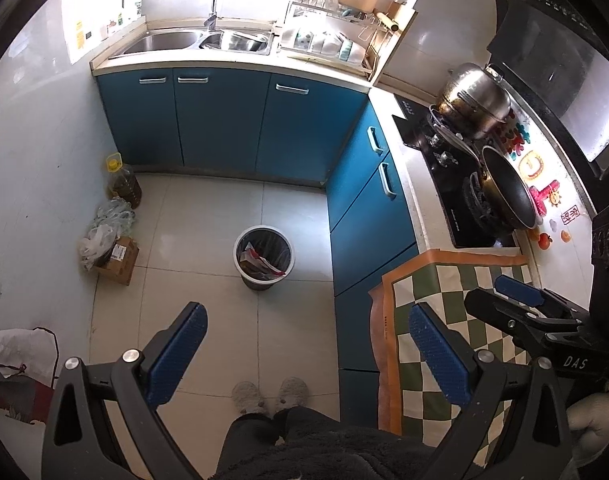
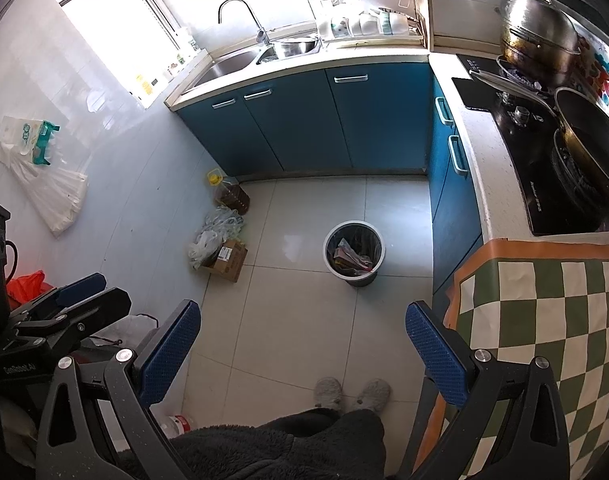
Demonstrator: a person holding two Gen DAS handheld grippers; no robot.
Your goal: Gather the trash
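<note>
Grippers — left gripper (image 1: pixel 306 350) and right gripper (image 2: pixel 304 346) — both wide, empty. Search step; next, pick trash for the bin (image 1: pixel 264 257) ahead on the floor.

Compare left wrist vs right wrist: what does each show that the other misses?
Left wrist only: the range hood above the stove.

Right wrist only: a white bag hanging on the wall, an orange bag low at the frame's left, and a plastic bottle on the floor.

Both: trash bin holding wrappers, oil jug, cardboard box, sink, checkered cloth, slippers. Left gripper and right gripper open, empty.
</note>
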